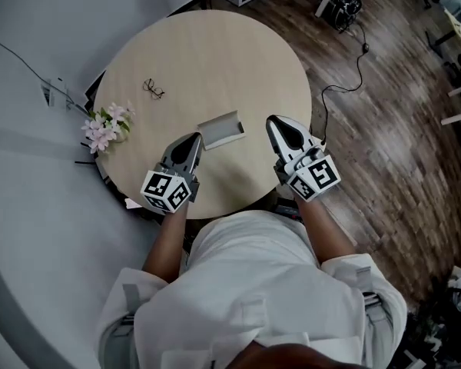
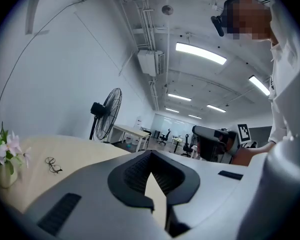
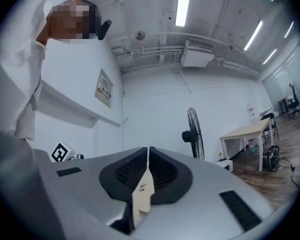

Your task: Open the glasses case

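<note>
A grey glasses case (image 1: 221, 129) lies on the round beige table (image 1: 215, 52), toward its near edge. From here I cannot tell whether its lid is up. My left gripper (image 1: 197, 137) hovers just left of the case, and my right gripper (image 1: 273, 120) hovers just right of it. Both are raised off the table and point roughly level. In the left gripper view the left gripper (image 2: 150, 153) has its tips meeting, with nothing held. The right gripper (image 3: 148, 149) is shut and empty too. The case shows in neither gripper view.
A pair of glasses (image 1: 154, 89) lies at the table's far left, near a vase of pink flowers (image 1: 104, 125) on the left rim. A standing fan (image 2: 107, 109) is beyond the table. Cables (image 1: 346, 75) trail over the wooden floor at right.
</note>
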### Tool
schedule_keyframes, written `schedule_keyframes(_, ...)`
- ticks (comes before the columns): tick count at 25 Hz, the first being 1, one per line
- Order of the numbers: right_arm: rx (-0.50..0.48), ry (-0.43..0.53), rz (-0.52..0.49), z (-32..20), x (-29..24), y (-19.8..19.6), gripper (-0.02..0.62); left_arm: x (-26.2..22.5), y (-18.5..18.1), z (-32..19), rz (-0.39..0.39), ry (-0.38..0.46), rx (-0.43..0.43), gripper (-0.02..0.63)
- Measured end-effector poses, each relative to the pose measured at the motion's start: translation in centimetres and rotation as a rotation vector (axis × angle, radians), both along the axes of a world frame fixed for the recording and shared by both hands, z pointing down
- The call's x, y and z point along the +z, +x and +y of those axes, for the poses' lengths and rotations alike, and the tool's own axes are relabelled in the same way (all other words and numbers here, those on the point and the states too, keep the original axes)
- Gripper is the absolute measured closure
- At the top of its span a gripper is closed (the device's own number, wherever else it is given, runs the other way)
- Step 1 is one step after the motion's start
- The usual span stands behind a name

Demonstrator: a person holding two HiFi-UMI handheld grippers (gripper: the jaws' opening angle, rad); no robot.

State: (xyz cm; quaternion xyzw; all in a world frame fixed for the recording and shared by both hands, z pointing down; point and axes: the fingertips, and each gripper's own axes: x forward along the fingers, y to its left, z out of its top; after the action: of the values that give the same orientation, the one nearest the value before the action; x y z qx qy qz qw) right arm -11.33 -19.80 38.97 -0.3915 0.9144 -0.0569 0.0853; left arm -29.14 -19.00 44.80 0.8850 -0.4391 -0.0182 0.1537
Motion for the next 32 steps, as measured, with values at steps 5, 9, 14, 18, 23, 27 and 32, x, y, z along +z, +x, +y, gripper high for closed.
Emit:
schedule_keyframes(5, 0.1, 0.054, 0.068, 2.0, -1.4, 3.0, 0.566, -1.8, 2.4, 0.3, 0.003, 0.011, 0.014, 0.594)
schedule_keyframes(9, 0.137, -0.002, 0.107, 1.9, -0.8, 6.7, 0.566, -3.8, 6.0, 0.4, 0.021, 0.031, 0.036, 0.594)
schedule_keyframes(14, 0.16, -0.034, 0.12, 1.9, -0.1, 9.2, 0.566, -5.5, 9.9, 0.3, -0.003, 0.063, 0.071, 0.594)
schedule_keyframes(18, 0.146, -0.031, 0.125, 2.0, 0.4, 9.5, 0.567, -5.7, 11.7, 0.8, -0.015, 0.075, 0.096, 0.594)
schedule_keyframes(23, 0.141, -0.014, 0.117, 2.8, -0.2, 11.6, 0.568, -5.8, 14.0, 1.7, -0.002, 0.074, 0.11, 0.594)
schedule_keyframes(27, 0.141, -0.009, 0.117, 3.7, -0.1, 13.2, 0.571, -5.6, 16.0, 2.8, 0.003, 0.072, 0.13, 0.594)
schedule_keyframes(32, 0.145, -0.017, 0.107, 4.4, 0.2, 14.3, 0.571, -5.3, 17.1, 3.9, 0.008, 0.065, 0.133, 0.594)
